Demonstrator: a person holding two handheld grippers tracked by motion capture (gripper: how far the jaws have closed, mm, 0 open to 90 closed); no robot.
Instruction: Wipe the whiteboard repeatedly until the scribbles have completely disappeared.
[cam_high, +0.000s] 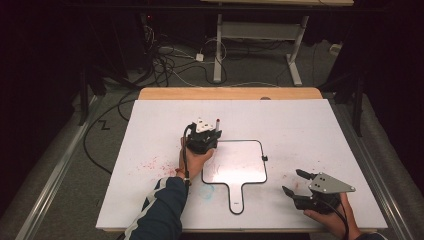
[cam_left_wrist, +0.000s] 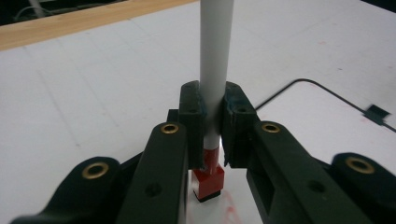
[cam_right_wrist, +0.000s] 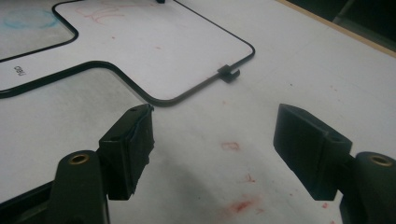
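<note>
Now | 1 marker (cam_left_wrist: 215, 70) clamped in left tongs (cam_high: 204, 136) | 1 whiteboard (cam_high: 240, 162) | right tongs (cam_high: 295, 182) wide, empty

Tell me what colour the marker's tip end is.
Red, below a white barrel; the marker shows best in the left gripper view.

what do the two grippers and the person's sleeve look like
Both grippers, left and right, are black with two blocky jaws, brass-ringed screw holes and a grey three-cornered plate on top. A black cable trails from the left one. The left sleeve is dark blue with white stripes.
</note>
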